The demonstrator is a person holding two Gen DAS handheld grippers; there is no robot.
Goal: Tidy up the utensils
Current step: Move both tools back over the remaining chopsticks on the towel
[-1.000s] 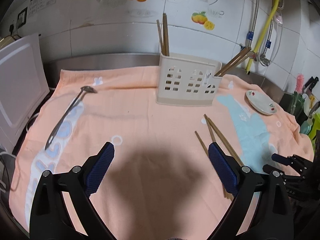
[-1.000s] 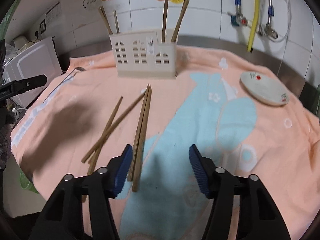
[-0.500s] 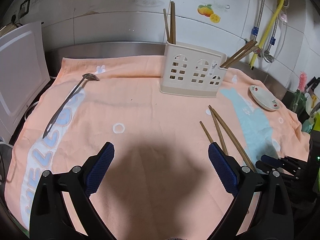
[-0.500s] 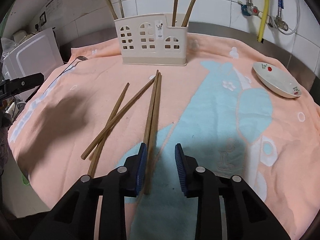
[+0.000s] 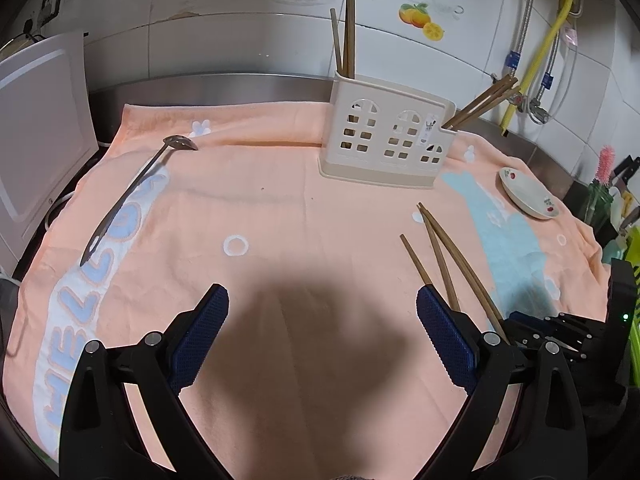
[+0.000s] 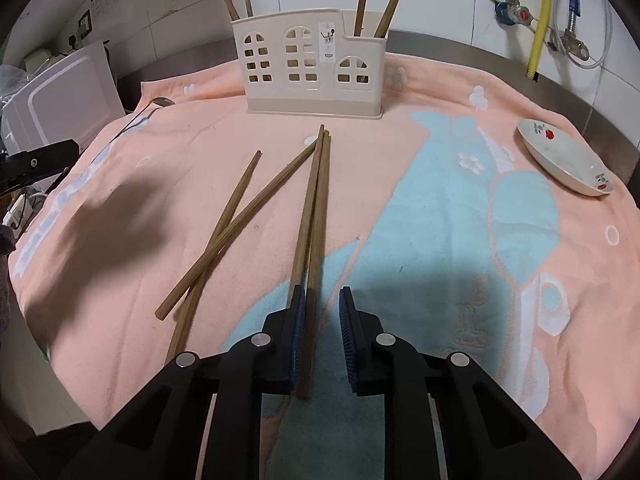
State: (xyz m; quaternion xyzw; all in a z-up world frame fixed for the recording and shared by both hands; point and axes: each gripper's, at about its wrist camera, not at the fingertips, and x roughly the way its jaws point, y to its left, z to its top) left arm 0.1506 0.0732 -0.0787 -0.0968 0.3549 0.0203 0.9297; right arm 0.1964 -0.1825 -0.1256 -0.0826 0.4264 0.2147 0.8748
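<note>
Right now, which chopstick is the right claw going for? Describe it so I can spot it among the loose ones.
Start at the cream utensil holder at the back of the peach towel. In front of it four loose chopsticks lie fanned out. The target chopstick is the rightmost one, running almost straight back from the right claw, whose jaws have been closing around its near end; its two left neighbours cross each other.

A: Behind your surface [image 5: 224,84] you have a white tiled wall [image 5: 224,32] with fruit stickers [image 5: 422,20].

B: Right, and your yellow hose [image 6: 544,12] and steel pipes [image 5: 524,32] hang there; a white appliance [image 5: 36,128] stands left.
</note>
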